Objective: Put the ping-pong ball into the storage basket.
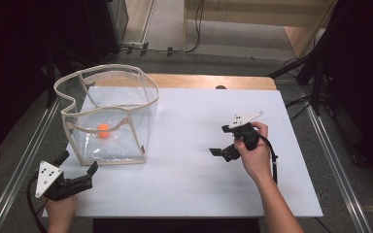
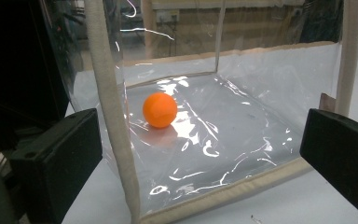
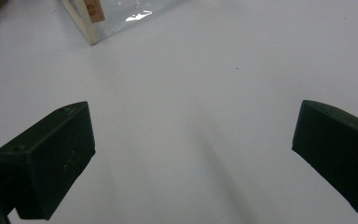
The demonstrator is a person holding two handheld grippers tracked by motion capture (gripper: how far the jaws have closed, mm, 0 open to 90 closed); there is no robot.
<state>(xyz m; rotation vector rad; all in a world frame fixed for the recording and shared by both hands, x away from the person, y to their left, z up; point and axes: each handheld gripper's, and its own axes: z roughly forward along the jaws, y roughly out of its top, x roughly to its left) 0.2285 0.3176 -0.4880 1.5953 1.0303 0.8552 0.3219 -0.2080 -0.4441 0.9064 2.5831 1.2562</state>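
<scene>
Holding, left gripper [image 1: 80,167]: jaws spread wide, nothing between them; it hovers just off the near left corner of the clear bag [image 1: 109,116], apart from it, aimed at that corner.
Holding, right gripper [image 1: 223,141]: jaws likewise parted and empty, over bare sheet at the right of the table, well apart from the bag; its hand [image 1: 255,155] wraps the handle.
Ball: orange ball [image 2: 160,109] rests on the bag's floor, inside the walls, toward the far left part as the left gripper view shows it; nothing touches it.
Bag: stands upright, mouth open and slack, cream fabric trim [image 2: 114,116] along edges and rim; clear walls crease and glare.
Progress (judgement): the ball sits in the bag and both grippers are free, so the placing looks complete; if the work is instead to take the ball out or move the bag, that grasp is not yet begun.
Left to do (judgement): at most a grip on the trim or a reach through the open top.
Surface: white sheet [image 1: 199,184] over a wooden tabletop [image 1: 209,81], whose far edge shows bare.
Room: dim; grey floor, metal rails either side, cables, pale wooden furniture beyond.
</scene>
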